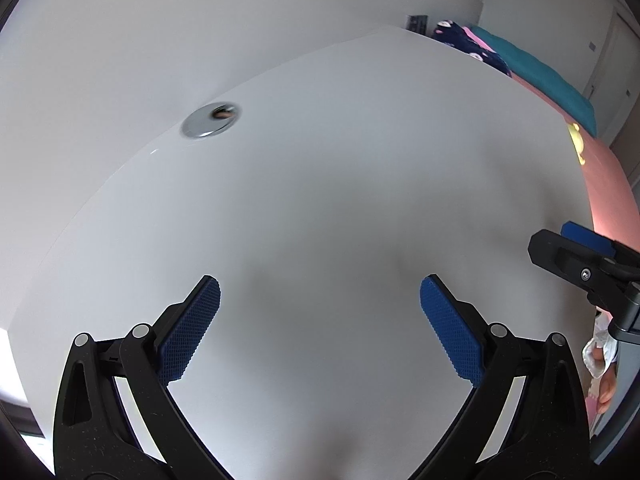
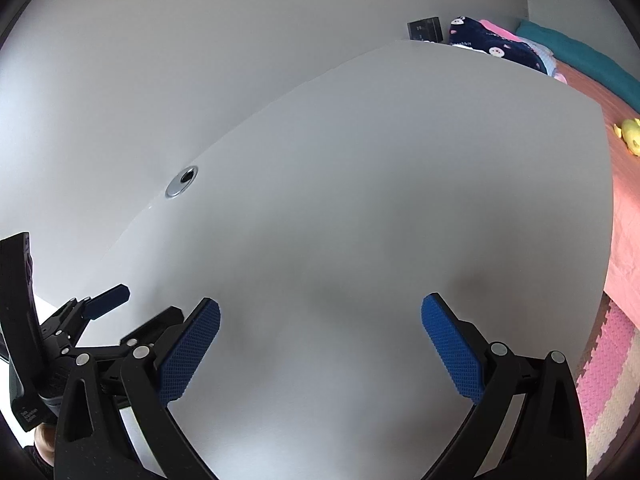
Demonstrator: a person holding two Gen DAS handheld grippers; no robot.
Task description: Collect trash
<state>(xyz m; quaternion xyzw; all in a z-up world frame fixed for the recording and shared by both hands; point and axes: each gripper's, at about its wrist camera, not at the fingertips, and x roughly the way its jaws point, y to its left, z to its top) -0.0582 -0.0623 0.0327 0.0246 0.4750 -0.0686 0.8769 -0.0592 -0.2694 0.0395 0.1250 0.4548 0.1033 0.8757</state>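
Both grippers hang over a bare white desk (image 1: 320,184), side by side, and neither holds anything: the left gripper (image 1: 320,322) has its blue pads (image 1: 188,332) spread wide with only desk between them, and the right gripper (image 2: 320,344) is released the same way. The task's thing — trash — is nowhere to be seen in either view; the desk shows only a metal cable grommet (image 1: 211,119) near its far edge. Past the desk lies a bed with a pink sheet (image 2: 624,224), a dark patterned cloth (image 2: 494,44), a teal blanket (image 1: 536,76) and a small yellow toy (image 2: 630,130), none of which reads clearly as rubbish. How the trash will handle is therefore a guess: household scraps are usually light and soft, paper or wrappers that crush and slip, so a pinch across the bulk — not at an edge — would likely hold best, with wide jaws closing gently. A hard or brittle piece would want a firmer, centred grip. First it must be found.
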